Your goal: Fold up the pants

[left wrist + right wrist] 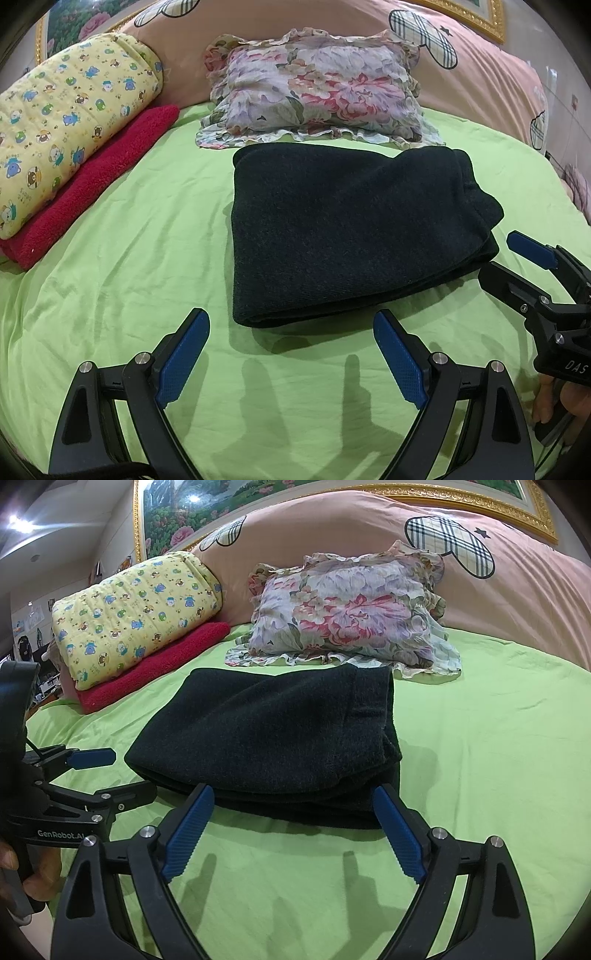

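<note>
- Green bedsheet (129,258) covers the bed, floral pillow (314,88) at the back
- dark pants (343,236) lie folded in the middle, just in front of that pillow
- left gripper (291,354) spread wide, nothing in it
- right gripper (293,830) also released, pads just short of the pants' near edge
</note>
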`<state>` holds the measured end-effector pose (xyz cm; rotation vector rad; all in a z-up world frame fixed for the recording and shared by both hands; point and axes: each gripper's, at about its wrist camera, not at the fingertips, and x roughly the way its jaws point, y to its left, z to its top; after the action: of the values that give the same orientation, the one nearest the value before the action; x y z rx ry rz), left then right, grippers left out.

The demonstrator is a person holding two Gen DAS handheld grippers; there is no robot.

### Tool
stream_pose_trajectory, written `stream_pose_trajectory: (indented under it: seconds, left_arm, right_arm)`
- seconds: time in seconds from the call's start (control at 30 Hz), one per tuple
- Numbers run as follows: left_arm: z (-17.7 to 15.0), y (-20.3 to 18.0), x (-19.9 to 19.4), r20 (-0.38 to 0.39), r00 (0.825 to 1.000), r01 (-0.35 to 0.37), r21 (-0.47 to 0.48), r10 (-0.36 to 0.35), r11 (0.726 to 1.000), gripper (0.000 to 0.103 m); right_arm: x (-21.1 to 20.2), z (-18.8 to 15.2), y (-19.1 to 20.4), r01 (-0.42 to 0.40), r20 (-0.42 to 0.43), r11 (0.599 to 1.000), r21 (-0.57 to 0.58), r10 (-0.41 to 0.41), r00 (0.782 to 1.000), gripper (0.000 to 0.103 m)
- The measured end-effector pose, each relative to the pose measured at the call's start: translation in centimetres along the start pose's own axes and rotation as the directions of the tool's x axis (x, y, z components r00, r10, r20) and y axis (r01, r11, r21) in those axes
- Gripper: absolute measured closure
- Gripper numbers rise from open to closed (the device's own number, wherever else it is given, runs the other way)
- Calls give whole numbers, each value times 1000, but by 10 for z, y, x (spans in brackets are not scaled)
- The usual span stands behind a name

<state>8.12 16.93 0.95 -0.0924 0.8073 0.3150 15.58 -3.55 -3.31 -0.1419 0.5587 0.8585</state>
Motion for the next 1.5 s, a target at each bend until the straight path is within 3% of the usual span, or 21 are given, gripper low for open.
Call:
stream_pose_trajectory:
  seconds: [0.9, 1.5]
  left_arm:
    - [1, 1, 1, -3, 1000, 2, 1, -2, 1000, 12]
    - [13, -2, -6, 44, 999, -25, 21, 24, 999, 12]
  right_arm:
    - [1, 0, -1, -2, -3, 1000, 1, 2, 1000, 14]
    - [-2, 0, -2, 3, 4, 1000, 20, -3, 1000, 14]
